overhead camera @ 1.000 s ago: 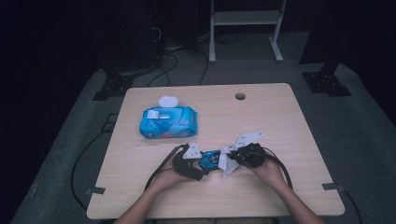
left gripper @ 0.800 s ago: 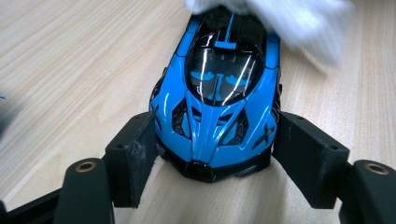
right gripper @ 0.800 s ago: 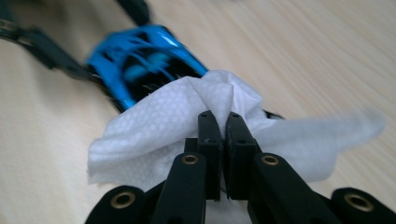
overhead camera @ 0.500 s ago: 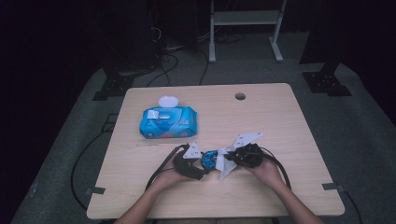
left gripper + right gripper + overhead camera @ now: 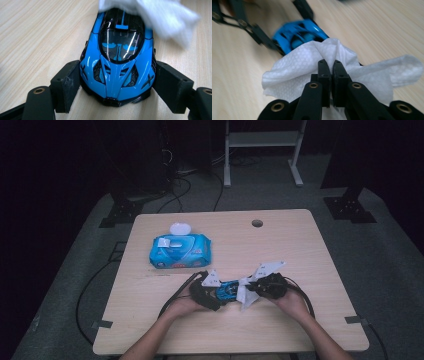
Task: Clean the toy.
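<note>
A blue toy car [image 5: 117,62] with black trim rests on the wooden table, nose toward the camera of my left gripper [image 5: 116,85]. That gripper's pads press on the car's two front flanks, so it is shut on the car. My right gripper [image 5: 331,67] is shut on a crumpled white wipe [image 5: 294,72]. The wipe lies against the car's [image 5: 297,35] far end and covers part of it. In the high view both grippers meet at the table's front middle: the left gripper [image 5: 220,294], the car [image 5: 227,290], the wipe [image 5: 245,296] and the right gripper [image 5: 254,291].
A blue pack of wet wipes [image 5: 180,251] with its white lid flipped open lies behind and to the left of the hands. The table [image 5: 300,250] has a cable hole [image 5: 257,223] near its far edge. Cables trail off the front left.
</note>
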